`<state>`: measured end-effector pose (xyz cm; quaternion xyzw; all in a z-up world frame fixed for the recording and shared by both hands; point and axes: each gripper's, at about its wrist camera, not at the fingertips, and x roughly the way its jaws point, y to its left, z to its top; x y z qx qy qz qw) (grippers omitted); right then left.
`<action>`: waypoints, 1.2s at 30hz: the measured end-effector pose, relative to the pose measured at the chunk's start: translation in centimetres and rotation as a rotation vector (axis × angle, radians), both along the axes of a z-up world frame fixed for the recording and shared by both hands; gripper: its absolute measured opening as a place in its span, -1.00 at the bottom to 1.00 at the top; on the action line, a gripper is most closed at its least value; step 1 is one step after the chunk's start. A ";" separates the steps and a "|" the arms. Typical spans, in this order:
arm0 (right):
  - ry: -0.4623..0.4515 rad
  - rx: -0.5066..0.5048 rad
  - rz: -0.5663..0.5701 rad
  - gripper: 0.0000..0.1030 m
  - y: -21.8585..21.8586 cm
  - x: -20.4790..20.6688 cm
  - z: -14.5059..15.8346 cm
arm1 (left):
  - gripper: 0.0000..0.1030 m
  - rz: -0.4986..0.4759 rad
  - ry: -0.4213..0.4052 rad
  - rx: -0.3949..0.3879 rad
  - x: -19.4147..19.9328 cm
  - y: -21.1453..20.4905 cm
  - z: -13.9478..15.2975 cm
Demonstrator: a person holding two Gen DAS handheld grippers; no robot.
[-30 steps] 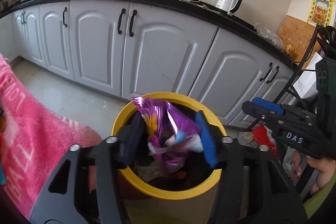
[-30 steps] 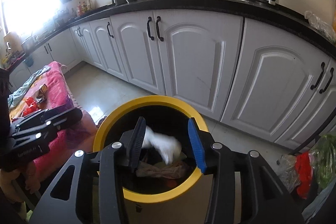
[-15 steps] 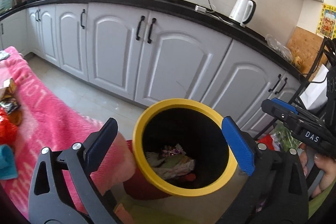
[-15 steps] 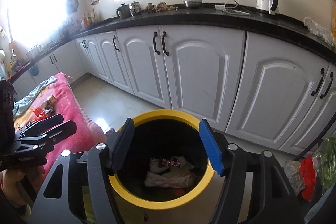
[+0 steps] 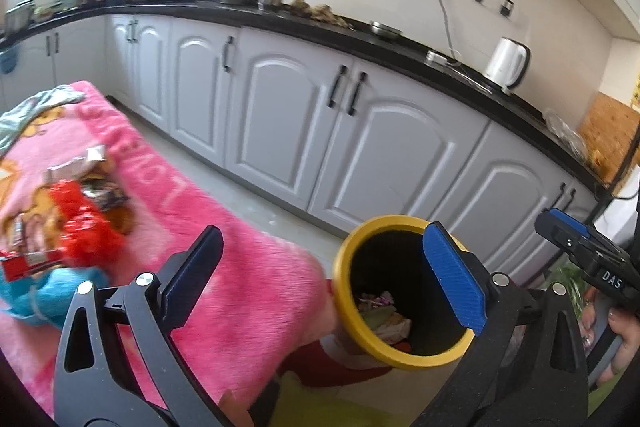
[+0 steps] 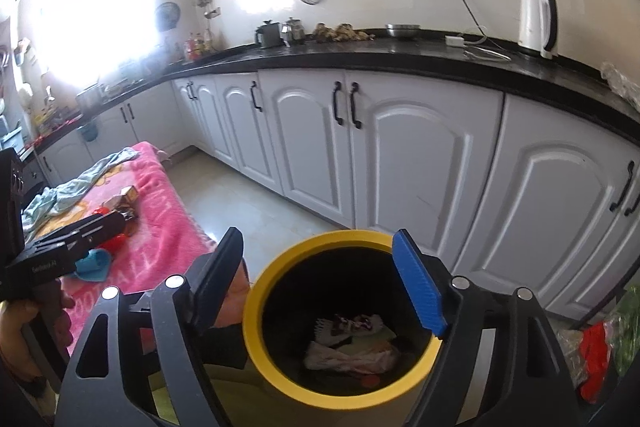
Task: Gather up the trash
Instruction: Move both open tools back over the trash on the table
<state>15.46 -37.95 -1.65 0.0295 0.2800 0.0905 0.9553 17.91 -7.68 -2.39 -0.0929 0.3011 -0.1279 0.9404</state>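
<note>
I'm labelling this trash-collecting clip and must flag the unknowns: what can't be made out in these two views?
- Bin bottom: both views show only the top layer of wrappers; the wall hides what lies lower.
- Red wrapper on the pink blanket: motion-blurred in the left view, print unreadable.
- Same pile in the right view: partly behind the left gripper.
- Bags on the floor: cut by the right view's edge.

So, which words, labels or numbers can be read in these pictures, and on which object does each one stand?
"DAS": white letters on the black body of the right gripper, in the left wrist view.
Pink blanket: large pale letters, blurred and partly cut off, not readable.
Left gripper: small pale print on its body in the right wrist view, too small to read.
Red wrapper: blurred, no readable print.
</note>
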 end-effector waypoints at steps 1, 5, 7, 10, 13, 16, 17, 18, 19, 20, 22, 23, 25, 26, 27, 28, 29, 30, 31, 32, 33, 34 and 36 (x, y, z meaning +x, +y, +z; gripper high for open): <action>-0.006 -0.001 0.009 0.47 0.5 0.0 0.2 | 0.79 0.019 -0.002 -0.006 -0.2 0.9 0.1; -0.018 0.001 0.052 0.48 2.4 -0.1 0.7 | 0.79 0.070 -0.010 -0.016 -1.1 3.4 0.6; -0.025 -0.002 0.076 0.48 3.6 -0.1 0.9 | 0.79 0.095 -0.016 -0.018 -1.5 4.6 0.8; -0.036 -0.003 0.112 0.49 5.2 0.0 1.3 | 0.79 0.135 -0.029 -0.019 -2.2 6.4 1.1; -0.044 0.005 0.151 0.60 7.0 0.0 1.6 | 0.79 0.172 -0.037 -0.024 -2.9 8.3 1.4; -0.046 0.004 0.195 0.60 8.9 0.1 1.9 | 0.79 0.207 -0.045 -0.027 -3.4 9.8 1.6; -0.045 0.001 0.210 0.60 9.6 0.2 1.9 | 0.79 0.216 -0.047 -0.028 -3.6 10.3 1.6; -0.046 -0.003 0.228 0.60 10.5 0.3 2.0 | 0.79 0.225 -0.048 -0.030 -3.8 10.6 1.6; -0.046 -0.005 0.240 0.60 10.9 0.2 2.0 | 0.79 0.234 -0.051 -0.031 -4.0 11.1 1.6; -0.044 -0.007 0.255 0.60 11.6 0.2 2.0 | 0.79 0.246 -0.054 -0.030 -4.3 11.6 1.7; -0.040 -0.011 0.287 0.60 13.1 0.4 2.0 | 0.79 0.265 -0.060 -0.030 -4.7 12.5 1.8; -0.040 -0.015 0.303 0.60 13.9 0.5 2.1 | 0.79 0.273 -0.061 -0.031 -4.9 12.9 1.8; -0.038 -0.021 0.333 0.61 15.3 0.5 2.1 | 0.79 0.288 -0.063 -0.032 -5.2 13.6 1.8; -0.038 -0.024 0.346 0.61 15.9 0.5 2.0 | 0.79 0.299 -0.065 -0.031 -5.3 14.1 1.8; -0.040 -0.028 0.363 0.62 16.7 0.5 2.1 | 0.79 0.308 -0.065 -0.031 -5.5 14.6 1.7; -0.041 -0.031 0.374 0.62 17.3 0.5 2.1 | 0.79 0.320 -0.066 -0.033 -5.7 15.2 1.7; -0.040 -0.035 0.389 0.62 18.1 0.5 2.0 | 0.79 0.329 -0.066 -0.035 -5.8 15.5 1.7; -0.038 -0.037 0.401 0.63 18.8 0.6 2.0 | 0.79 0.336 -0.065 -0.038 -5.9 15.9 1.6; -0.037 -0.038 0.413 0.63 19.4 0.7 2.0 | 0.79 0.349 -0.064 -0.040 -6.1 16.5 1.6; -0.036 -0.039 0.421 0.63 19.9 0.8 1.9 | 0.79 0.357 -0.063 -0.042 -6.2 16.9 1.5; -0.035 -0.042 0.430 0.63 20.5 0.9 1.9 | 0.79 0.365 -0.062 -0.043 -6.3 17.3 1.4; -0.033 -0.045 0.443 0.63 21.3 1.1 1.8 | 0.79 0.379 -0.060 -0.044 -6.5 17.9 1.3; -0.030 -0.048 0.461 0.63 22.3 1.4 1.7 | 0.79 0.398 -0.057 -0.046 -6.7 18.8 1.0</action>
